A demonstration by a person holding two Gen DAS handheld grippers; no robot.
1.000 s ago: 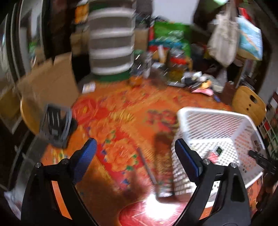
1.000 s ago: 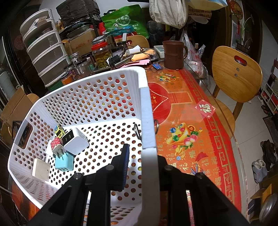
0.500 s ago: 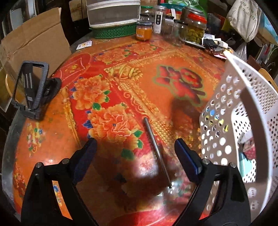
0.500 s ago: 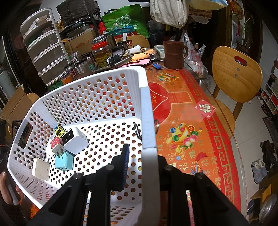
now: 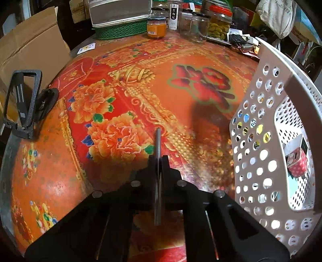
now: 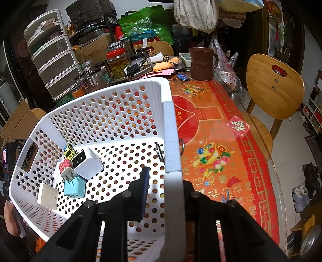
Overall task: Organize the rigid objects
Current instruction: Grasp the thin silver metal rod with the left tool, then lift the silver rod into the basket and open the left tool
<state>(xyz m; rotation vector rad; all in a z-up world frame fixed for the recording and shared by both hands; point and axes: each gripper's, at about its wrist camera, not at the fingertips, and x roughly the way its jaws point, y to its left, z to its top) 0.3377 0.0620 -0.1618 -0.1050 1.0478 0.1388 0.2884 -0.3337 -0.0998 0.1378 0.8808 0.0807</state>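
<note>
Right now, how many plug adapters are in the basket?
4, clustered in the white basket: white one, polka-dot one, blue one, cream one nearest the rim. More may be hidden.

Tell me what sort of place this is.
Most likely a lived-in home dining room used for storage. A floral festive tablecloth under glass covers the table, a wooden dining chair stands beside it, and food jars and stacked plastic drawers crowd the far edge.

福 on red sticker (image 6: pixel 237 126); 黑枸杞 on box label (image 5: pixel 173 17).
</note>
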